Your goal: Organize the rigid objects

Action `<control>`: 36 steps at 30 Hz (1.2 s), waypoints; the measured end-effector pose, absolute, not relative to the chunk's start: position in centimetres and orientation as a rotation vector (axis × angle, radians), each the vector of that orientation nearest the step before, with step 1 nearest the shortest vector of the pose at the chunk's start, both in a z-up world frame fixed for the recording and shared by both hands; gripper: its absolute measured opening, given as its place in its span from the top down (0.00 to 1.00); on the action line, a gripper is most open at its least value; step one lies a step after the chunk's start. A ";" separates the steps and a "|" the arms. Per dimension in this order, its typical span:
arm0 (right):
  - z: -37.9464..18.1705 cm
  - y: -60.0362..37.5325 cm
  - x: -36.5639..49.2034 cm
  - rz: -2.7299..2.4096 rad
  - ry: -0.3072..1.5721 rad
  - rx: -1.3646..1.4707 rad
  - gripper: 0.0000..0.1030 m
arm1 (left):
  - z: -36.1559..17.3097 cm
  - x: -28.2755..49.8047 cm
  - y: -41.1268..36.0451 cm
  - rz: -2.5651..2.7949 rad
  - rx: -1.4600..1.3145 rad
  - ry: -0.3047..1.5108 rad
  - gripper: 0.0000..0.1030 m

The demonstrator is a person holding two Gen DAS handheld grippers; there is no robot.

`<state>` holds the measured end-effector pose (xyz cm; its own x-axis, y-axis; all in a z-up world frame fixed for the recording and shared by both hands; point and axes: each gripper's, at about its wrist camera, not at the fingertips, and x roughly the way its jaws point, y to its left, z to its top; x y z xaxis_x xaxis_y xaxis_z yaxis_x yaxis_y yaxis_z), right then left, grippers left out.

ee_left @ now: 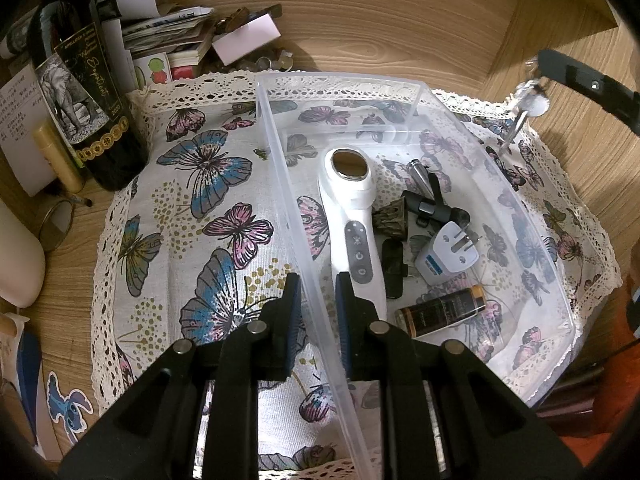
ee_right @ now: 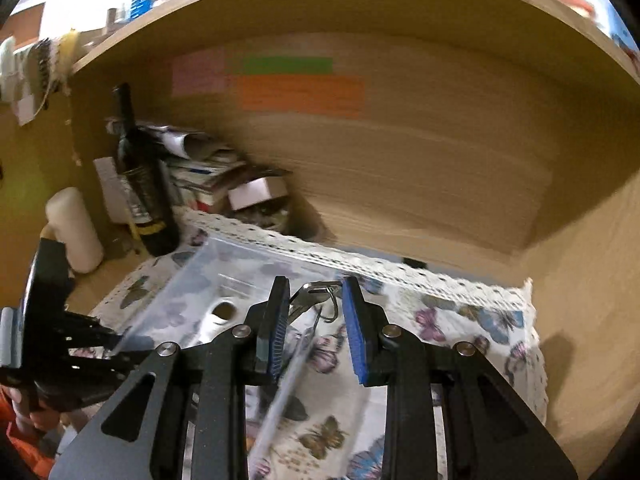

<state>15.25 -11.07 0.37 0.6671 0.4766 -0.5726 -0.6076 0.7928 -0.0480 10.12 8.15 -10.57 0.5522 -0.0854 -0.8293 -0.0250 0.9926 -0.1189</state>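
Note:
A clear plastic bin (ee_left: 280, 152) sits on a butterfly cloth (ee_left: 192, 208). In it lie a white handheld device (ee_left: 352, 216), a white plug adapter (ee_left: 446, 256), a small dark bottle (ee_left: 440, 316) and some black pieces (ee_left: 432, 208). My left gripper (ee_left: 318, 284) is shut on the bin's left wall, one pad on each side. At the far right, above the bin's corner, my right gripper (ee_left: 538, 66) holds a bunch of keys (ee_left: 524, 100) that hangs down. In the right wrist view the keys (ee_right: 316, 296) sit between the tips of the right gripper (ee_right: 314, 282), with the bin (ee_right: 224, 256) below.
A dark wine bottle (ee_left: 80, 92) and a pile of papers and boxes (ee_left: 168, 32) stand at the back left. A white cylinder (ee_right: 76, 232) is left of the bottle. Wooden walls close in the back and right. A hand with an orange sleeve (ee_right: 24, 412) holds the left gripper.

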 end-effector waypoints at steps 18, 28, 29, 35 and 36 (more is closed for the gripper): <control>-6.8 -5.6 16.9 0.720 0.810 -0.326 0.75 | -10.6 10.0 8.3 -0.034 -0.129 0.989 0.84; -5.1 -6.8 15.9 0.716 0.771 -0.302 0.57 | -10.1 10.0 8.3 -0.010 -0.128 0.979 0.84; -4.8 -7.2 15.6 0.715 0.758 -0.289 0.56 | -9.9 9.9 8.2 -0.003 -0.120 0.974 0.84; -2.7 -9.6 14.1 0.687 0.700 -0.232 0.41 | -7.9 8.9 7.4 0.048 -0.078 0.889 0.83; -2.3 -10.2 13.7 0.684 0.685 -0.215 0.38 | -7.4 8.6 7.3 0.047 -0.080 0.872 0.77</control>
